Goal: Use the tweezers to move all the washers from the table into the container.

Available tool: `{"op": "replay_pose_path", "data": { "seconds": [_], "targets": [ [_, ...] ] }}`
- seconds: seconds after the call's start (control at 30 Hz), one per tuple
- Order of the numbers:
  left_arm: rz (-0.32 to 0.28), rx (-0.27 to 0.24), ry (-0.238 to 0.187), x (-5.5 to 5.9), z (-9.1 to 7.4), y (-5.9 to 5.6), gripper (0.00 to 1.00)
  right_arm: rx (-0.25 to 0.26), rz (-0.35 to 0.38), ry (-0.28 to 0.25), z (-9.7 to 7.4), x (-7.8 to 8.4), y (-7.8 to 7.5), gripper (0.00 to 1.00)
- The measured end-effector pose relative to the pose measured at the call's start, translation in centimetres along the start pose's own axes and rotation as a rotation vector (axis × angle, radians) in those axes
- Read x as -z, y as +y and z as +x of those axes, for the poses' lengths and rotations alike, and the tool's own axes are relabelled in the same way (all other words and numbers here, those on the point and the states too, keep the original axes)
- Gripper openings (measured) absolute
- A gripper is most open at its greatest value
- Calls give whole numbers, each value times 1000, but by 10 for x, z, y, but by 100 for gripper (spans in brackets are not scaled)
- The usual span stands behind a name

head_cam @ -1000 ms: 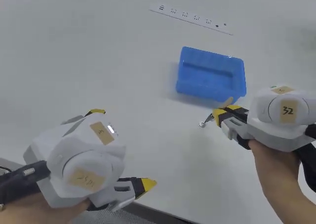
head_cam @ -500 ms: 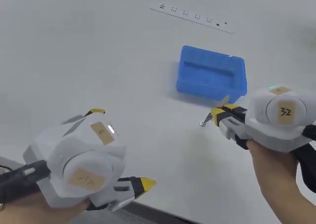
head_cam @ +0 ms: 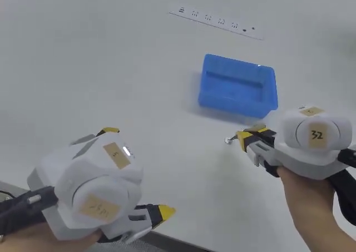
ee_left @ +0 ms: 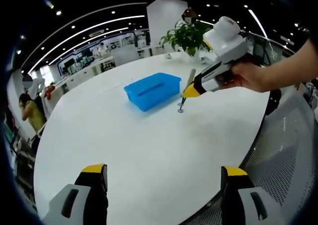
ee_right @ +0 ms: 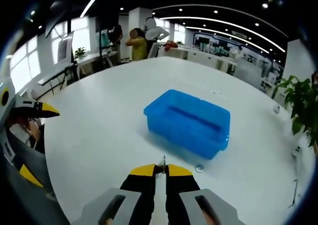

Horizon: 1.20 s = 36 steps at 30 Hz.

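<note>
Washer (ee_right: 199, 169), likely light and slippery, just beyond right gripper (ee_right: 159, 169) fingers.
Those clamped on tweezers (ee_left: 191, 77); left gripper (ee_left: 164, 170) fingers apart; pinch washer's rim.

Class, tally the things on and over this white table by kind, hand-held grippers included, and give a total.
container: 1
washer: 1
tweezers: 1
power strip: 1
hand-held grippers: 2 (left hand-held gripper, right hand-held gripper)
Total: 6

Bright, even light (fisheye-warped edges)
</note>
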<state>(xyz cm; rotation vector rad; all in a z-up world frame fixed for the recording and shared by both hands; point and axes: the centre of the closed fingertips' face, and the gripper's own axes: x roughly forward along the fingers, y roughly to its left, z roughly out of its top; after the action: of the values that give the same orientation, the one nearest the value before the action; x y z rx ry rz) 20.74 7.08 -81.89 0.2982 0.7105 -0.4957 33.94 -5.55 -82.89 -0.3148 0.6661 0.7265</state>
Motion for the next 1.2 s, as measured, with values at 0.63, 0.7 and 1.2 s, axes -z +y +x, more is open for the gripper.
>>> {"op": "replay_pose_path", "data": {
  "seconds": [0.63,0.7,1.2],
  "targets": [
    [5,-8,4,1,0,2,96,-21,27,60,-4,7,2,2],
    [9,-7,9,2,0,1,96,-12,29,65,-3,7,0,3],
    [11,-15,14,2,0,3,96,-37,34,200,-2,3,-4,2]
  ]
}}
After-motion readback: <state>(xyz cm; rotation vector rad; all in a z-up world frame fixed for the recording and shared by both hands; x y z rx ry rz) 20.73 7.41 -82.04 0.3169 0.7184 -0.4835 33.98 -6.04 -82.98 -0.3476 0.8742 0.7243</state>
